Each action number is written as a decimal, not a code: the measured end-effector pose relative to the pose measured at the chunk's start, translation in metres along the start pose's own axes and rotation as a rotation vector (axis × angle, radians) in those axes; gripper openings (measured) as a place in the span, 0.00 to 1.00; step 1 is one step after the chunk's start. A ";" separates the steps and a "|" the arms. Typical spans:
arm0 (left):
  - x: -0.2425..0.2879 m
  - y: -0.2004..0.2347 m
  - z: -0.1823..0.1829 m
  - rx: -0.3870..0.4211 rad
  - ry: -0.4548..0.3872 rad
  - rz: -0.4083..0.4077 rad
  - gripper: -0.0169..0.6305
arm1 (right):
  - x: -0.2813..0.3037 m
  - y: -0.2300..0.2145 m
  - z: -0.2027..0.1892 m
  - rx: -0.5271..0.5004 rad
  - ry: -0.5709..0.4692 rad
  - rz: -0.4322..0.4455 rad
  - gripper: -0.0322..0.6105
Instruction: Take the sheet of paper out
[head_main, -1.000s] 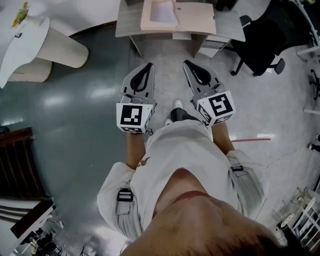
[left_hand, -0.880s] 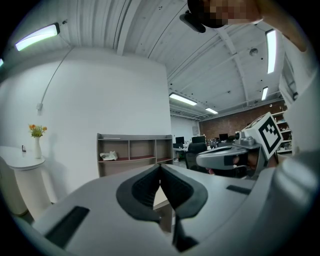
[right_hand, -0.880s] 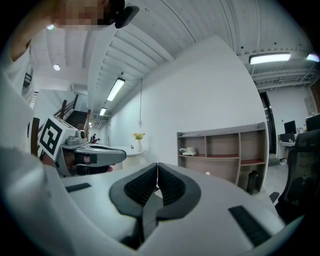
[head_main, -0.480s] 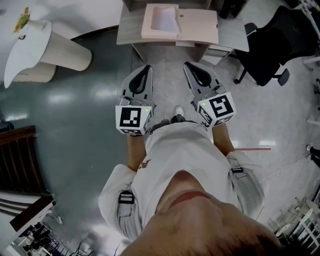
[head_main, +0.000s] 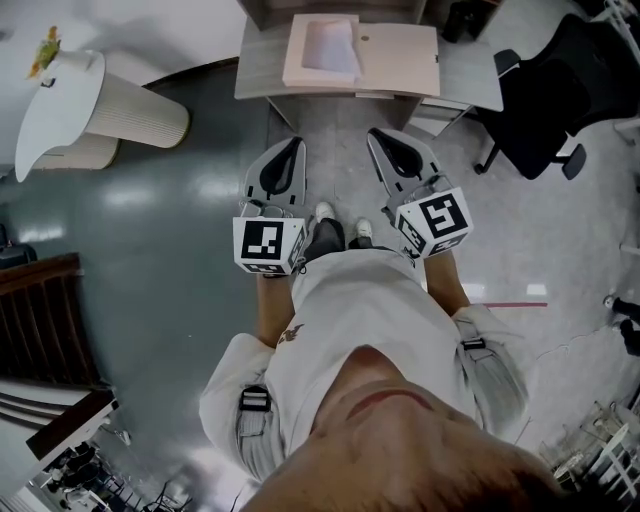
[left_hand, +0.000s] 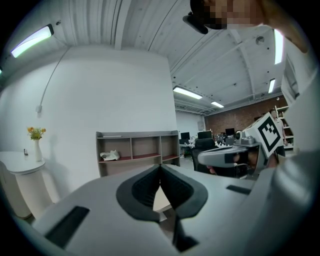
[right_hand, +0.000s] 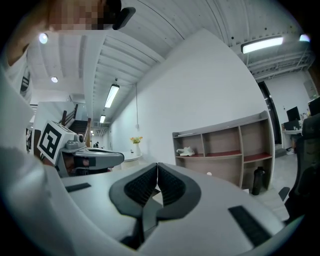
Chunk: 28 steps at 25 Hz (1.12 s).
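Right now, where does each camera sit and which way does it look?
Head view: on the person's head, looking steeply down at the desk, left gripper and right gripper; shirt and shoes show.
Left gripper view: on the left gripper, facing the shelf past its shut jaws; the right gripper shows.
Right gripper view: on the right gripper, facing that shelf; the left gripper shows.
Shared: both gripper views see the shelf.

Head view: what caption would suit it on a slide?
Person faces a desk bearing a pink tray, left tongs and right tongs shut.
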<state>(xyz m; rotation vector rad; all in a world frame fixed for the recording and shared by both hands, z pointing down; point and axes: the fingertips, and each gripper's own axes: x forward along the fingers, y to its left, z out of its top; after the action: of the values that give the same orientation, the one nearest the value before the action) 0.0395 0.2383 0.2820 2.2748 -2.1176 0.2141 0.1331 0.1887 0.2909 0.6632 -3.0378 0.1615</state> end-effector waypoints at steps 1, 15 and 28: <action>0.002 0.002 0.000 -0.001 0.001 -0.003 0.06 | 0.002 -0.002 -0.001 0.002 0.003 -0.004 0.08; 0.054 0.064 -0.001 -0.022 -0.032 -0.081 0.06 | 0.071 -0.021 0.006 -0.033 0.024 -0.081 0.08; 0.097 0.134 -0.004 -0.030 -0.053 -0.179 0.06 | 0.148 -0.027 0.004 -0.050 0.059 -0.175 0.08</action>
<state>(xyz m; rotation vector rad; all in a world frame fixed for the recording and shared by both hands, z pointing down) -0.0872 0.1330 0.2877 2.4603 -1.9107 0.1168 0.0101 0.1024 0.2966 0.8977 -2.8989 0.0989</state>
